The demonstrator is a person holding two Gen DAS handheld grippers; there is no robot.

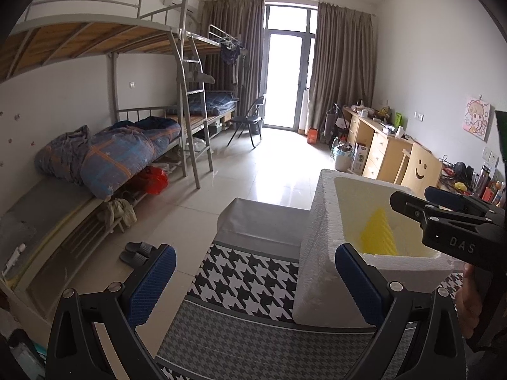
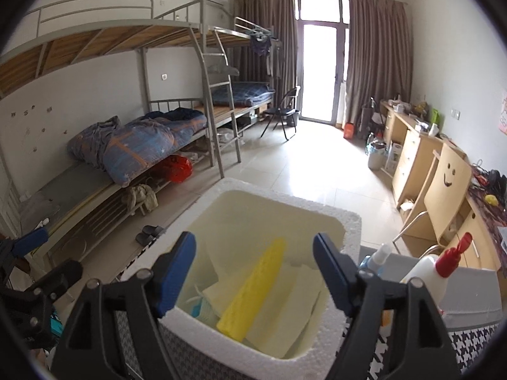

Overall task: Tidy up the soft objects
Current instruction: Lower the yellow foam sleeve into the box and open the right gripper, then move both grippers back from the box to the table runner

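Observation:
A white foam box (image 2: 285,202) stands on a houndstooth cloth (image 1: 247,272). Inside it a yellow sponge (image 2: 256,288) lies tilted on white soft sheets (image 2: 294,304), with a small pale blue item (image 2: 199,308) at the left. My right gripper (image 2: 255,272) hovers open above the box, with nothing between its blue pads (image 2: 177,272). In the left wrist view the same box (image 1: 320,253), the sponge (image 1: 378,234) and the right gripper (image 1: 424,199) appear at the right. My left gripper (image 1: 255,285) is open and empty over the cloth, left of the box.
A grey bin (image 2: 469,294) right of the box holds a white bottle with a red cap (image 2: 424,272) and a spray bottle (image 2: 377,256). Bunk beds with quilts (image 1: 120,155) line the left wall. Desks (image 1: 380,148) line the right wall. Slippers (image 1: 136,253) lie on the tiled floor.

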